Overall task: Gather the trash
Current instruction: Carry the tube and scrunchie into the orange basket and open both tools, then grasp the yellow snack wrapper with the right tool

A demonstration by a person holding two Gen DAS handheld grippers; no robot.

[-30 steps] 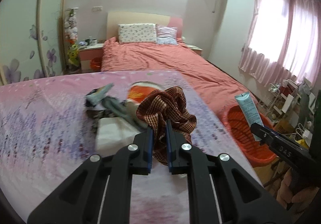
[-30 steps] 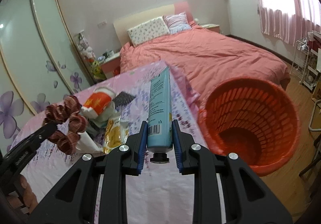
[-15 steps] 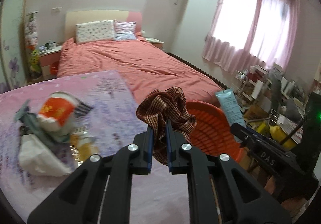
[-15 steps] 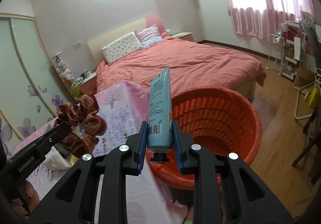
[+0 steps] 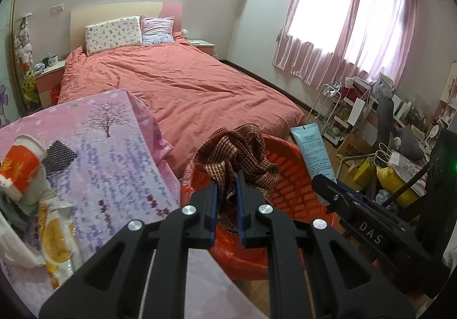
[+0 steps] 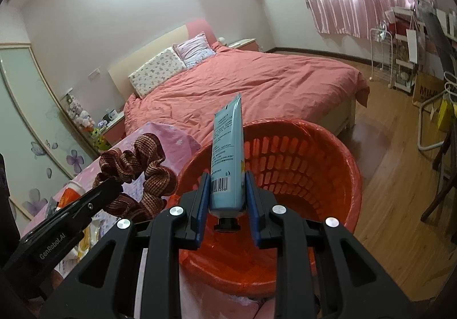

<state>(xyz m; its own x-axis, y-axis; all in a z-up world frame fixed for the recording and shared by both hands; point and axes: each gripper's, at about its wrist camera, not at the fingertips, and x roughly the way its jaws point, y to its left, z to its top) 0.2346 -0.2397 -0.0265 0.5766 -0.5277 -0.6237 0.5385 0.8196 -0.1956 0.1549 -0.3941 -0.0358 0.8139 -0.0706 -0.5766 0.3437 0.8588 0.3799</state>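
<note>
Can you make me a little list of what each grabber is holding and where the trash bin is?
left gripper: shut on the brown scrunchie
right gripper: shut on the blue tube, cap toward the camera
orange basket: on the floor beside the table, under both grippers
table: pink flowery cloth, still holding a crushed cup and wrappers

Brown-and-cream woven fabric scrunchie (image 5: 238, 152), bunched and ruffled, hangs clamped over the near-left rim of the basket. Pale blue plastic squeeze tube (image 6: 227, 159) with printed text and barcode, black cap down, crimped end up, stands near upright and clamped above the basket's opening. Round orange slotted plastic basket (image 6: 308, 164) stands upright on the wooden floor just beside the pink-covered table.
</note>
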